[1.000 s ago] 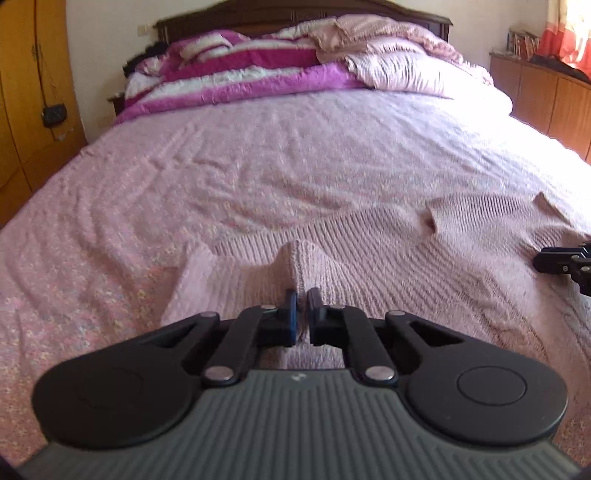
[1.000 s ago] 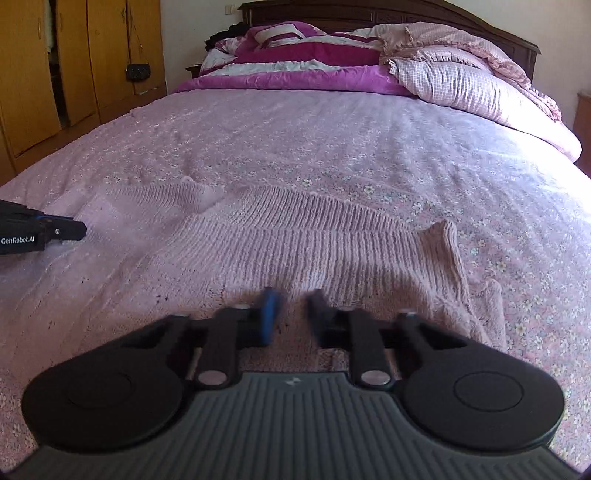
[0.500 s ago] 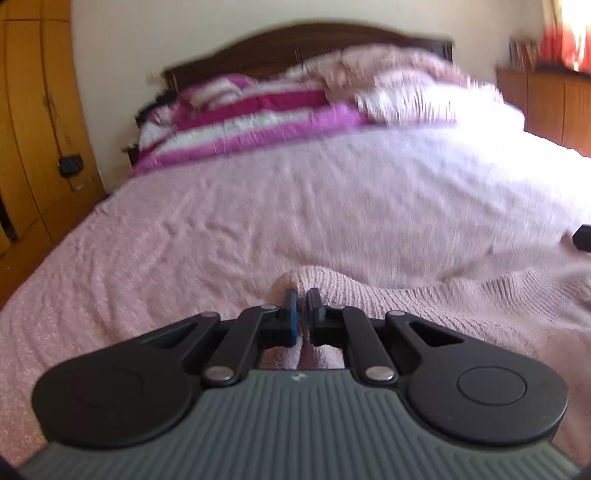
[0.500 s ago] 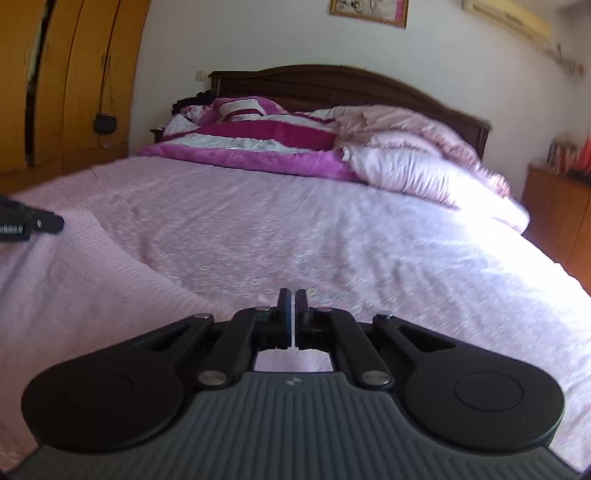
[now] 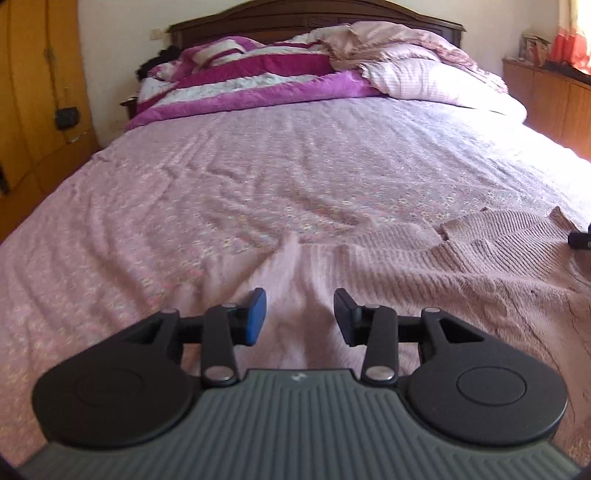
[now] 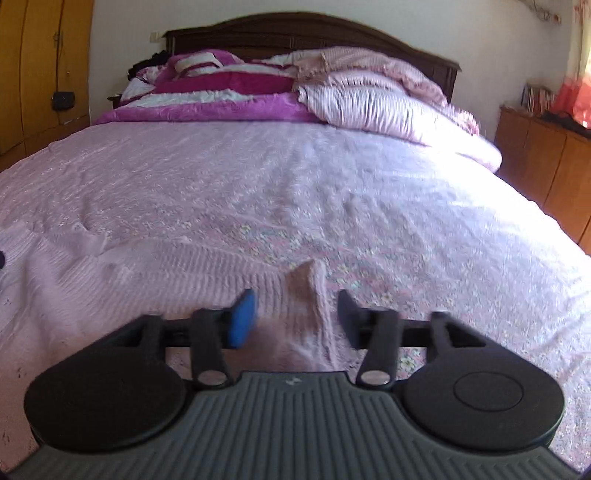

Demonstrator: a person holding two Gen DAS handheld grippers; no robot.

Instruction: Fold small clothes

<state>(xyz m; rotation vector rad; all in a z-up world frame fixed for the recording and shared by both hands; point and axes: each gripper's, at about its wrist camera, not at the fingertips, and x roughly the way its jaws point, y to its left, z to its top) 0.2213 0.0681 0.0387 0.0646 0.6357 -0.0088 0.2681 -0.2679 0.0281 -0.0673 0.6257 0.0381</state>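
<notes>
A pale pink ribbed knit garment (image 5: 424,273) lies spread on the pink bedspread (image 5: 295,177). My left gripper (image 5: 299,315) hovers over the garment's left part; its jaws are opening, and a soft ridge of knit runs between them without touching the pads. In the right wrist view the same garment (image 6: 147,273) stretches to the left. My right gripper (image 6: 295,317) is over its right corner, jaws opening, with a raised peak of knit standing loose between the fingers. The tip of the other gripper (image 5: 580,240) shows at the right edge of the left wrist view.
Crumpled magenta-and-white bedding (image 5: 251,81) and pink pillows (image 6: 373,99) are heaped by the dark headboard (image 6: 295,31). Wooden wardrobes (image 5: 37,92) stand to the left of the bed, a low wooden cabinet (image 6: 546,162) to the right.
Both grippers, shut on the garment's edge half a second ago, have let go and spread their jaws. The lifted knit has dropped back onto the bed, and both views have tipped downward.
</notes>
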